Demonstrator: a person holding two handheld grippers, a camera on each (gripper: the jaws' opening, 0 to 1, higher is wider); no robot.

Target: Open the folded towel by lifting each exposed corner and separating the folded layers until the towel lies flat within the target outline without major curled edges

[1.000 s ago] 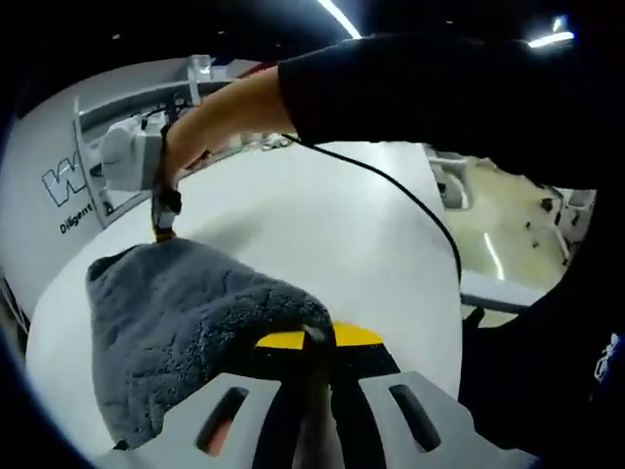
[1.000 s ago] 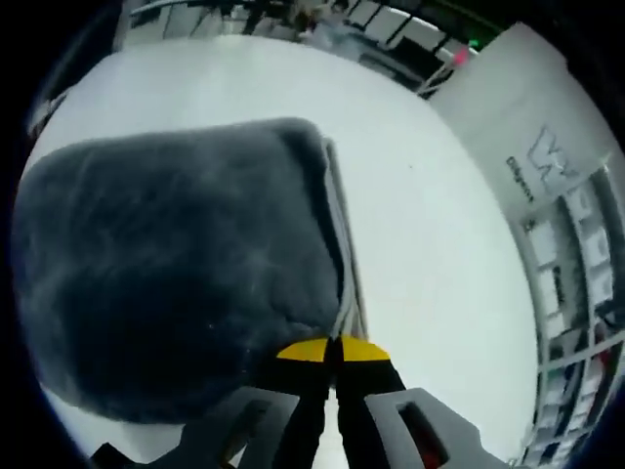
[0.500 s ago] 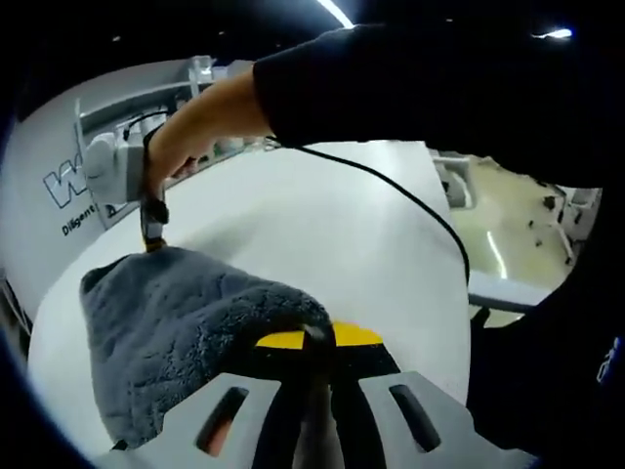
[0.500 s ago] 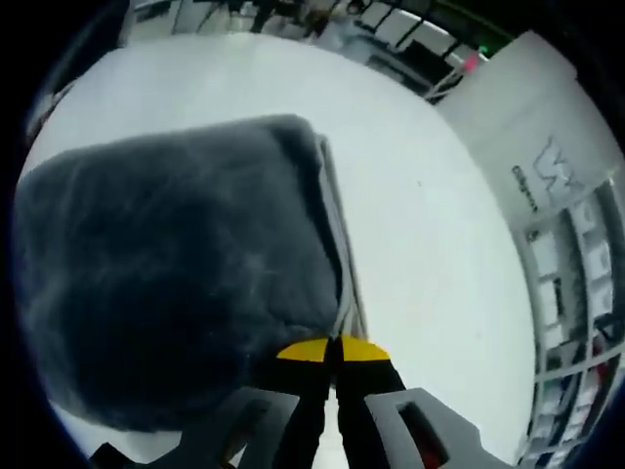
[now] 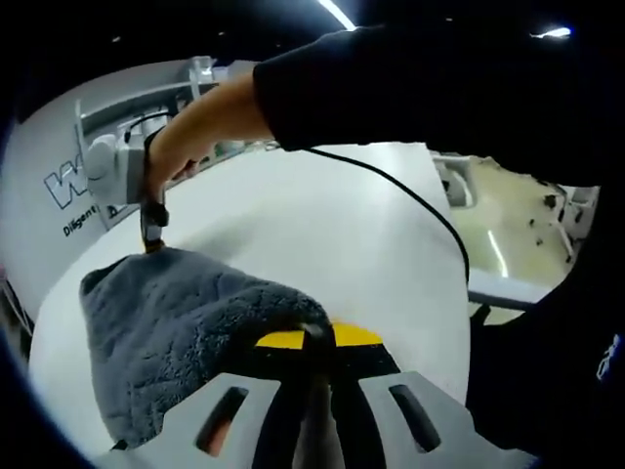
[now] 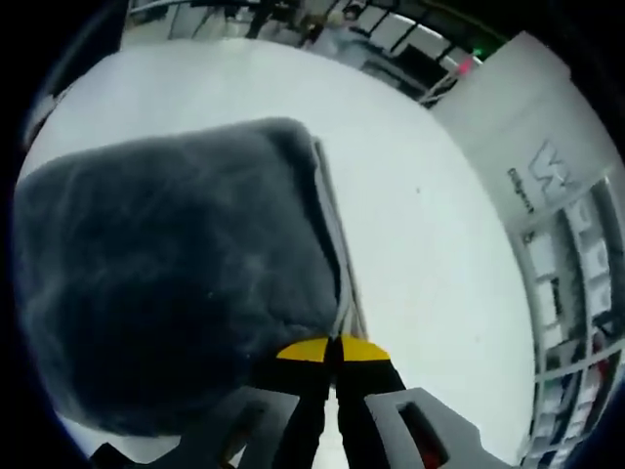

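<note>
Both grippers, the left gripper [image 5: 317,337] and the right gripper [image 6: 335,347], are closed on corners of the grey towel [image 6: 176,283], which stretches between them above the white table [image 5: 322,225], so the hands must move apart.

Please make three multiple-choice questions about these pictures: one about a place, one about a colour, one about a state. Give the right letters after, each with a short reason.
1. Where does the towel lie?
A. on the white table
B. in a basket
C. on the floor

2. What colour are the tips of the right tongs?
A. red
B. yellow
C. blue

3. How are the left tongs?
A. wide open above the towel
B. shut on a cable
C. shut on the towel

Answers:
1 A: the grey pile rests on the white table.
2 B: yellow tips meet at the towel's edge.
3 C: the jaws are closed, with a towel corner pinched between them.
</note>
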